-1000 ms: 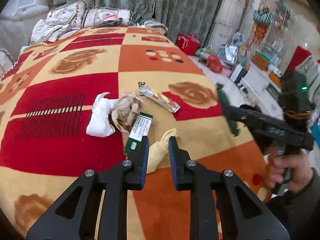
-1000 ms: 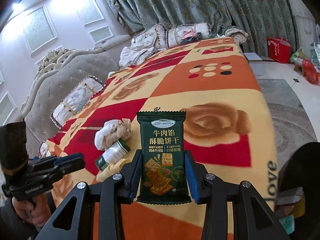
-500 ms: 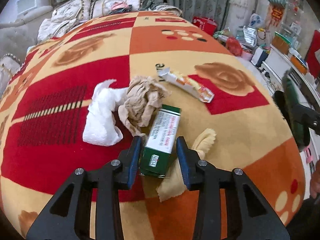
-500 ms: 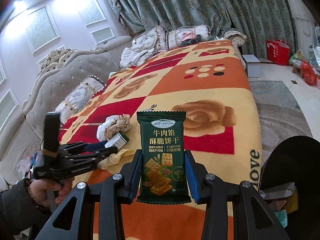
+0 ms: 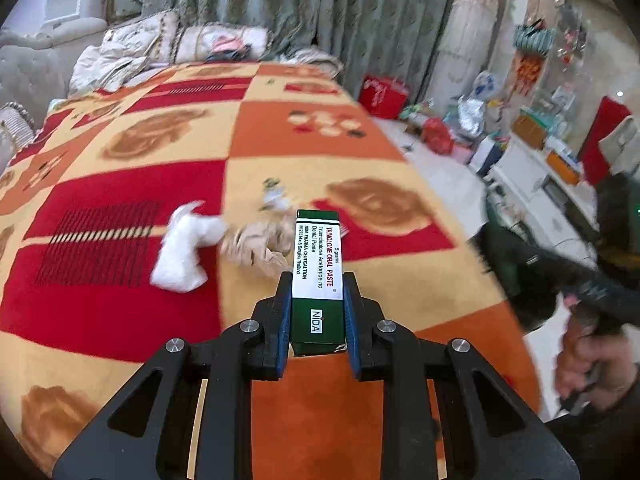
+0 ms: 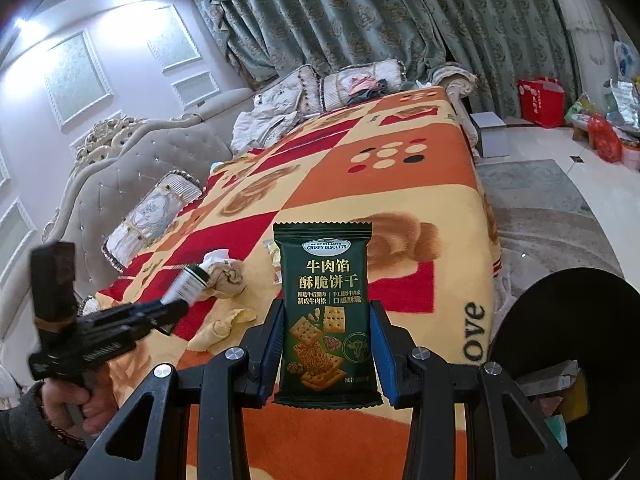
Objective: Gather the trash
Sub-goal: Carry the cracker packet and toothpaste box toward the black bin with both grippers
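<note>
My left gripper [image 5: 317, 292] is shut on a green and white oral paste box [image 5: 318, 276] and holds it above the patterned blanket [image 5: 120, 320]. The box also shows in the right wrist view [image 6: 188, 282]. My right gripper [image 6: 326, 320] is shut on a dark green crispy biscuits packet [image 6: 326, 312], upright between the blue pads. On the blanket lie a white crumpled tissue [image 5: 180, 252], a brown crumpled paper [image 5: 256, 240], a snack wrapper [image 5: 276, 198] and a yellow rag [image 6: 224, 326].
A black trash bin [image 6: 568, 320] with rubbish inside stands at the bed's right side. A grey tufted headboard [image 6: 100, 184] and pillows [image 6: 152, 216] lie to the left. Curtains [image 6: 360, 12], a red bag [image 6: 542, 96] and floor clutter are beyond the bed.
My left gripper closed on the oral paste box and lifted it off the blanket. My right gripper kept holding the biscuit packet and moved slightly.
</note>
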`<state>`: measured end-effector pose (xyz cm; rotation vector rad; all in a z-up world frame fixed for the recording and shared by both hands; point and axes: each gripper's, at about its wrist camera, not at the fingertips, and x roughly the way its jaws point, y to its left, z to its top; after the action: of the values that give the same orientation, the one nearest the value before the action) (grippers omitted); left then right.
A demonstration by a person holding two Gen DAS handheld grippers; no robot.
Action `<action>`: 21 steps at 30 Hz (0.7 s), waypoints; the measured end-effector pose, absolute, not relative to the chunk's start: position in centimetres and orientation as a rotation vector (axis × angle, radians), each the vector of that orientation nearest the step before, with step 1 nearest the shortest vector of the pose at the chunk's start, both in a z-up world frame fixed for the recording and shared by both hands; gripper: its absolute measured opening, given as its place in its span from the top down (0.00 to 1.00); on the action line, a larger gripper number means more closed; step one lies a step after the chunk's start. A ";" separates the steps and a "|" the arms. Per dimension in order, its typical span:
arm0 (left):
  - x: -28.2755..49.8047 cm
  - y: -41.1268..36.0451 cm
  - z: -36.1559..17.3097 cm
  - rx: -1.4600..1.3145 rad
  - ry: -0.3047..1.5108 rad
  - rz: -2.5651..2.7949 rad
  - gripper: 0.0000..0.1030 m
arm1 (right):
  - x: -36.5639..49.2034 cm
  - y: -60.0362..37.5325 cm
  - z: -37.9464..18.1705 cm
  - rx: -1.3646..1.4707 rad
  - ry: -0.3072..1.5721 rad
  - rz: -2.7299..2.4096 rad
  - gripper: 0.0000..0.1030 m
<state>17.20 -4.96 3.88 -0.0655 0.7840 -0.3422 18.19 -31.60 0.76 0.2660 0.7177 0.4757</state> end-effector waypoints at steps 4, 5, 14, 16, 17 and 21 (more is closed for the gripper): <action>16.1 -7.8 5.7 -0.056 0.751 -0.421 0.80 | 17.8 -32.6 0.9 0.276 0.709 0.457 0.62; 15.9 -8.5 5.9 -0.049 0.750 -0.434 0.80 | 17.8 -32.7 0.9 0.279 0.708 0.453 0.62; 15.3 -13.6 4.5 -0.003 0.767 -0.516 0.80 | 17.2 -36.1 0.9 0.317 0.699 0.370 0.62; 15.4 -14.6 4.2 0.003 0.774 -0.529 0.80 | 17.1 -37.0 0.9 0.331 0.698 0.353 0.62; 15.3 -14.9 4.1 0.002 0.774 -0.534 0.80 | 17.0 -37.6 0.9 0.334 0.695 0.340 0.62; 15.5 -16.0 4.1 -0.017 0.776 -0.573 0.80 | 16.7 -39.4 0.7 0.352 0.694 0.292 0.62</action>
<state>15.49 -15.96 4.11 -0.0173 0.7760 -0.5726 16.69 -39.42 0.74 0.3522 0.6942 0.2916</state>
